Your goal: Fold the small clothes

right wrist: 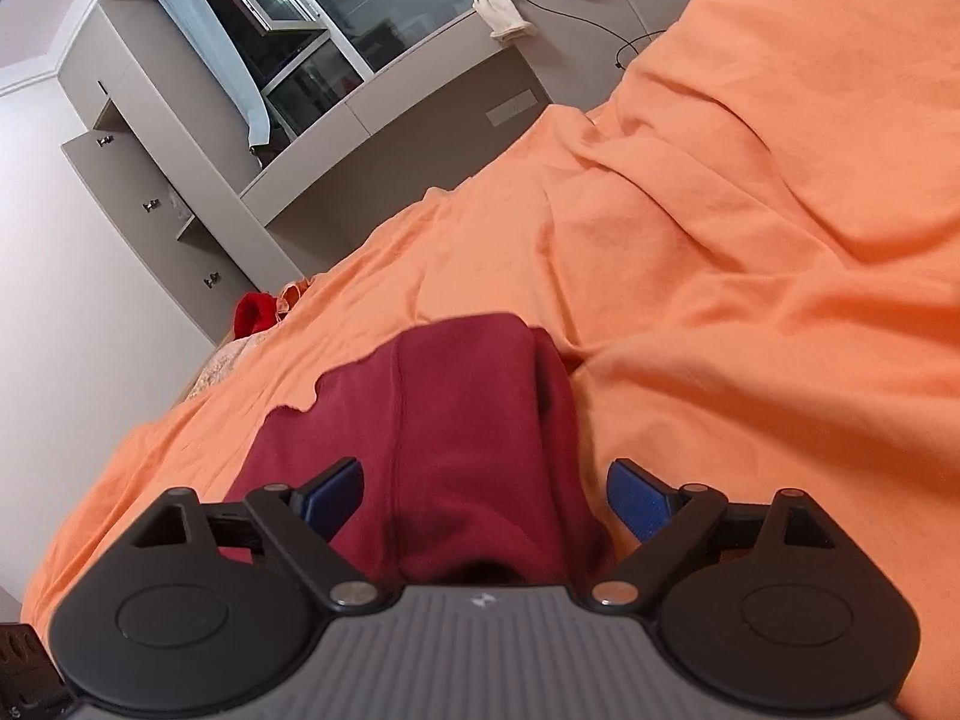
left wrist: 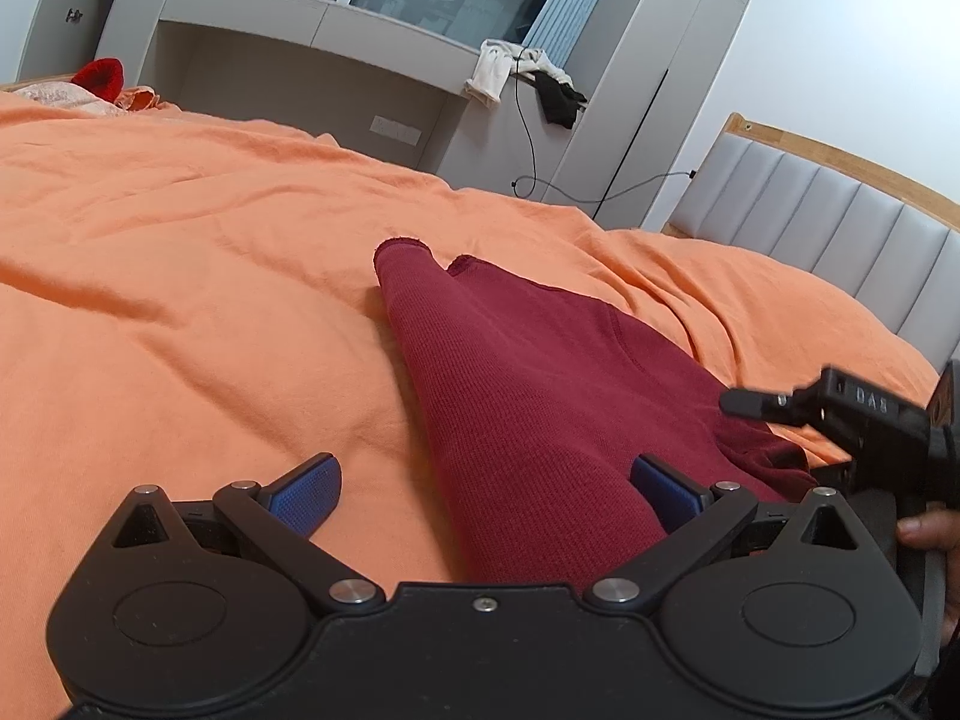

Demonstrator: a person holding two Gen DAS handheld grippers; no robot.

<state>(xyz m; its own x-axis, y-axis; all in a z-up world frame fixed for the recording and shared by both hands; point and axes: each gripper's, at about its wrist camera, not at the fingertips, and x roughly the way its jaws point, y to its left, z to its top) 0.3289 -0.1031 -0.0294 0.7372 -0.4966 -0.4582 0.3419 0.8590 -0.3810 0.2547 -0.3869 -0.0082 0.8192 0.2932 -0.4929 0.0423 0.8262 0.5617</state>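
Note:
A dark red knit garment (left wrist: 510, 372) lies folded lengthwise on the orange bedsheet (left wrist: 180, 300), its narrow end pointing away. My left gripper (left wrist: 486, 492) stands open over the near end of the cloth, its blue pads (left wrist: 306, 495) wide apart and not pressing on the fabric. In the right wrist view the same garment (right wrist: 456, 420) runs between the jaws of my right gripper (right wrist: 486, 498), which is open, pads (right wrist: 639, 498) clear of the cloth. The right gripper's black finger (left wrist: 774, 405) also shows at the right edge of the left wrist view, with a hand (left wrist: 927, 531) on it.
A grey padded headboard (left wrist: 840, 228) borders the bed at the right. Grey cabinets (left wrist: 336, 42) and a window stand behind the bed, with white and black clothes (left wrist: 528, 78) and a cable draped there. A bright red item (left wrist: 99, 75) lies at the bed's far corner.

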